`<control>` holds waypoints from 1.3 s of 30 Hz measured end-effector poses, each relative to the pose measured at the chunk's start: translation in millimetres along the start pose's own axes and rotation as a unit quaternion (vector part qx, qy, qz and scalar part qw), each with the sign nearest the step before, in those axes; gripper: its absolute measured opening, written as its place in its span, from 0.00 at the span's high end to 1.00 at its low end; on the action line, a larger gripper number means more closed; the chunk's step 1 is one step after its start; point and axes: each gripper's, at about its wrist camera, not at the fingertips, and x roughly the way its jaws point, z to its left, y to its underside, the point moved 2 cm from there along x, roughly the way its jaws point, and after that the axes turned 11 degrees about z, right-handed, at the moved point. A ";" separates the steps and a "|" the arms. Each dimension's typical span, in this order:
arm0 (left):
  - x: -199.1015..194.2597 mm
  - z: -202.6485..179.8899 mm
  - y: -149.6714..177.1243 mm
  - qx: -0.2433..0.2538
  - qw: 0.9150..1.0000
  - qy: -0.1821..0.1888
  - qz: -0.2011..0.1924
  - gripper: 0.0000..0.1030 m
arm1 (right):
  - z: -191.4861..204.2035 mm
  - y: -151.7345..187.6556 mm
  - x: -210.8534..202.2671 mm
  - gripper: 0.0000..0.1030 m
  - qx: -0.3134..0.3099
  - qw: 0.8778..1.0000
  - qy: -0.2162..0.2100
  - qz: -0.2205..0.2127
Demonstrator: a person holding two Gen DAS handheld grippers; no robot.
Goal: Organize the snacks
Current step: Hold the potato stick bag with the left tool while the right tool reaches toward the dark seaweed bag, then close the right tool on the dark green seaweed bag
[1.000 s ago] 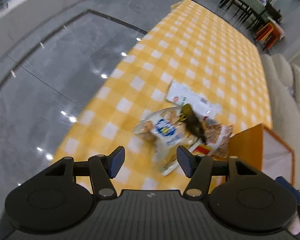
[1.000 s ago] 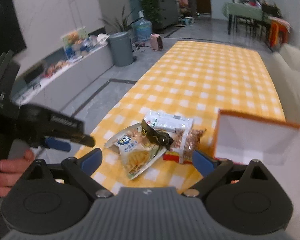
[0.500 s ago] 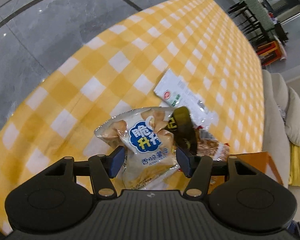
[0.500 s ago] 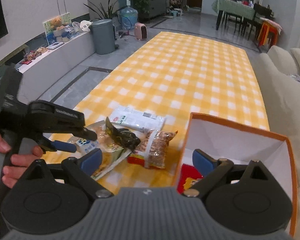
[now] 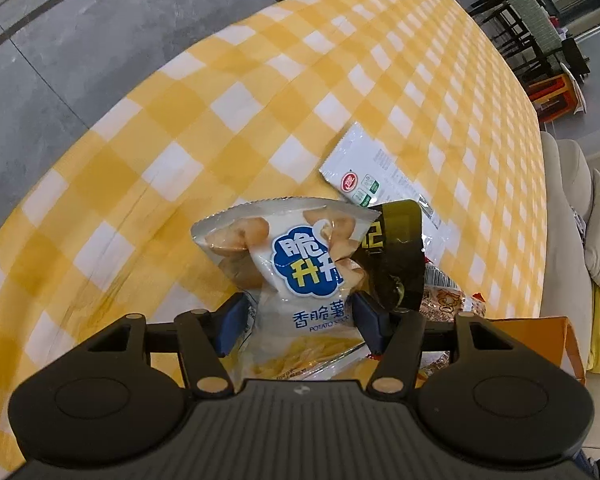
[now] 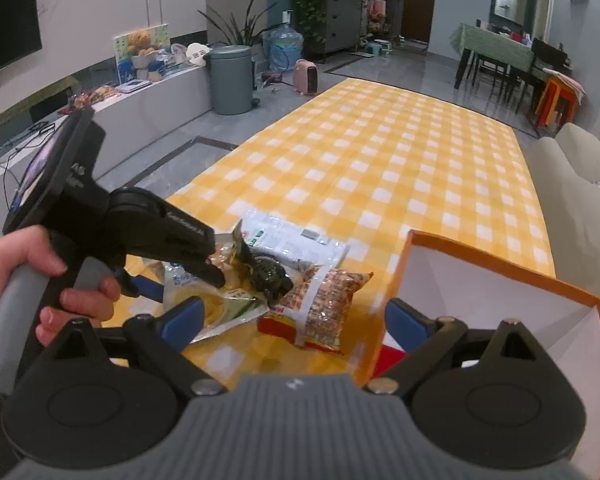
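A pile of snacks lies on the yellow checked tablecloth (image 5: 260, 92). My left gripper (image 5: 300, 320) is down over a white potato-chip bag (image 5: 300, 272) with blue lettering; its blue pads sit at both sides of the bag with a gap still wide, so it is open. A dark green packet (image 5: 396, 256) lies on the bag, a white flat packet (image 5: 376, 176) behind it, and a peanut-like packet (image 6: 324, 300) to the right. My right gripper (image 6: 292, 320) is open and empty, over the edge of an orange box (image 6: 500, 288).
The orange box has a white inside and holds a red packet (image 6: 388, 356). The table's left edge drops to a grey floor (image 5: 60, 60). A beige sofa (image 6: 580, 168) runs along the right. A grey bin (image 6: 230, 80) and a low counter stand far left.
My left gripper has come down and forward until the chip bag lies between its pads. My right gripper has shifted slightly, with the orange box still at its right.
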 end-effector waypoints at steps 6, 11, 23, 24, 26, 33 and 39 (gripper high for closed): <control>2.6 -13.6 0.8 0.023 0.999 -0.030 -0.001 0.34 | 9.2 -0.2 -2.4 0.08 -0.001 1.000 0.006 0.003; -6.9 -17.9 12.9 0.077 0.996 -0.052 -0.013 0.55 | 15.8 0.1 -9.1 0.08 0.013 1.000 0.016 0.009; -33.5 17.6 4.1 0.129 0.989 -0.056 0.034 0.59 | 32.4 -21.9 4.6 0.19 -0.019 0.999 0.017 0.029; -33.8 18.9 3.1 0.139 0.988 -0.053 0.041 0.59 | 36.7 -25.1 11.1 0.22 -0.037 0.999 0.019 0.035; -33.8 22.9 2.2 0.156 0.985 -0.045 0.051 0.58 | 44.4 -29.3 24.1 0.22 -0.066 0.997 0.016 0.045; -23.6 26.7 1.7 0.163 0.984 -0.049 0.045 0.30 | 57.9 -41.1 76.4 0.22 -0.170 0.981 0.025 0.094; -16.9 13.8 5.2 0.184 0.979 -0.074 0.036 0.16 | 62.9 -44.2 98.5 0.20 -0.211 0.970 0.014 0.118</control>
